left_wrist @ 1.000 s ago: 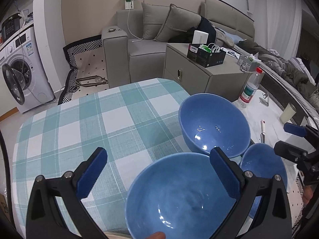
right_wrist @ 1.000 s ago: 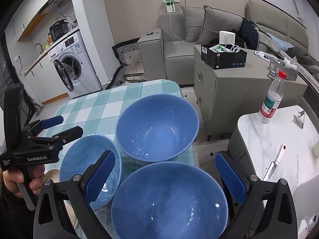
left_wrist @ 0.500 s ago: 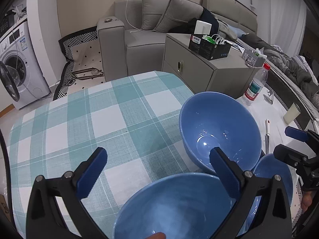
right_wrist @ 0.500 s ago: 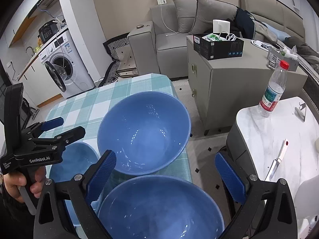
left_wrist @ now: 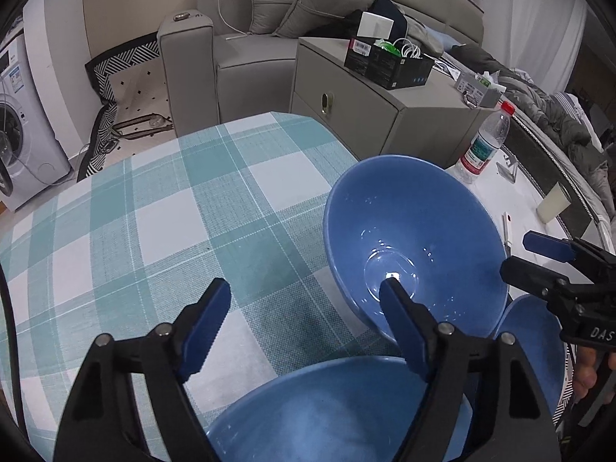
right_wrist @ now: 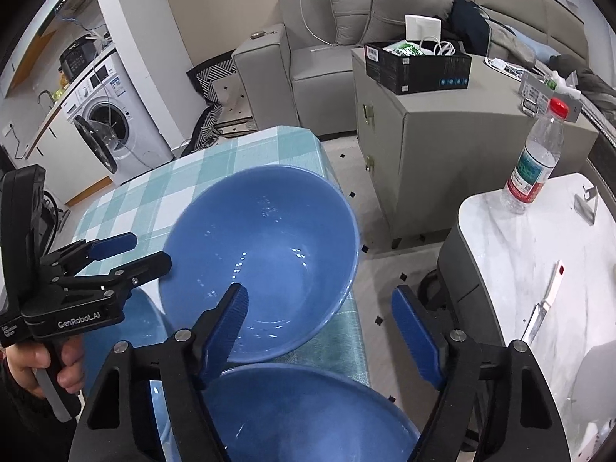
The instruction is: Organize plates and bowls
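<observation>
Three blue bowls stand on a teal checked tablecloth (left_wrist: 161,223). The far bowl (left_wrist: 415,246) (right_wrist: 265,254) sits near the table's right edge. My left gripper (left_wrist: 304,308) is open above a nearer bowl (left_wrist: 335,412), its right finger over the far bowl's rim. My right gripper (right_wrist: 319,308) is open above the third bowl (right_wrist: 308,415), its left finger over the far bowl's near rim. The left gripper also shows in the right wrist view (right_wrist: 123,250), and the right gripper in the left wrist view (left_wrist: 535,254).
A white marble side table (right_wrist: 531,269) to the right holds a water bottle (right_wrist: 535,161), a knife (right_wrist: 543,308) and a cup (left_wrist: 554,204). Behind stand a grey cabinet (right_wrist: 431,131), a sofa (left_wrist: 261,38) and a washing machine (right_wrist: 111,123).
Both grippers have moved forward toward the far bowl and their jaws have narrowed but stay open. The near bowls have slid lower in each view.
</observation>
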### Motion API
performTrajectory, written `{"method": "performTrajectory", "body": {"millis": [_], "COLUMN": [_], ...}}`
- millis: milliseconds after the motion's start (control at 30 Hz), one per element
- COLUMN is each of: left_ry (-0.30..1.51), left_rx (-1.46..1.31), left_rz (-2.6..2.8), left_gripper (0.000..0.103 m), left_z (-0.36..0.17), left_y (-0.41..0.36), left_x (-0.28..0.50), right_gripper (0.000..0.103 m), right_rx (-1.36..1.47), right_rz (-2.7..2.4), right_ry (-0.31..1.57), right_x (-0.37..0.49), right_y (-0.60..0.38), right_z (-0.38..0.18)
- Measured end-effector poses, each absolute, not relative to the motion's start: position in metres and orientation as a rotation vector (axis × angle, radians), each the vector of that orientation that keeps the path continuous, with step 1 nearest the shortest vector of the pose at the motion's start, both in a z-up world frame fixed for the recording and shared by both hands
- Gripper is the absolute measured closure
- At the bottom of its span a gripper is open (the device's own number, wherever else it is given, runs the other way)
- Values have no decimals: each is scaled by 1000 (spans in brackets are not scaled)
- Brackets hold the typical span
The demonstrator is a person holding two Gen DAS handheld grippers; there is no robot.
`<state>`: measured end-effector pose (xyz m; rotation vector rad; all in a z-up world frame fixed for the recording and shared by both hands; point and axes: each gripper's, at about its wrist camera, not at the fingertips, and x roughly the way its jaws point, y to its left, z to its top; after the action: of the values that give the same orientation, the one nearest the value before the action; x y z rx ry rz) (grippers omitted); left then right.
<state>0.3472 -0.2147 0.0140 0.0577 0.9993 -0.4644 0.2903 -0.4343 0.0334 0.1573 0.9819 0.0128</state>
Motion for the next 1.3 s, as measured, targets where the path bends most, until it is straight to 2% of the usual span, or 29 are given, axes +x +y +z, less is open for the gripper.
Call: {"method": "performTrajectory", "body": {"millis": [67,167,400,467,600,667,733,800,967,1133,1300], "left_ry": [1018,1042,1047,1058,1067,1069,1075,1076,1070,1058,1052], "left_rx": [48,31,64,70,62,64,74,77,95,109,122], "left_rz": [-473,-480,-491,-496,-520,-534,-547,-557,-573,-565,-554], "left_gripper": [32,36,38,47,53,64,70,73,84,84,85], "left_z": [11,8,5,3,1,2,2,2,1,1,1], "left_y": [-216,-217,-225,-227,-229,-232,-235,-237,-243,-244,-245], "left_x": [350,353,354,355,355,355,354,353,352,351,351], "right_gripper": [33,38,45,48,53,55,60,62,75,80,81], "right_rx": [162,165,148,137,117,111,107,109,96,99,86], "right_rz": [1,-5,8,18,32,29,23,18,11,10,7], "right_ry": [999,1016,1029,1031,1036,1037,1044,1046,1056,1051,1040], "right_x": [294,299,304,304,306,307,309,310,313,311,310], "right_y": [-436,-439,-437,-434,-429,-429,-429,-428,-426,-427,-426], "right_z": [28,21,14,12,9,8,6,5,2,1,3]}}
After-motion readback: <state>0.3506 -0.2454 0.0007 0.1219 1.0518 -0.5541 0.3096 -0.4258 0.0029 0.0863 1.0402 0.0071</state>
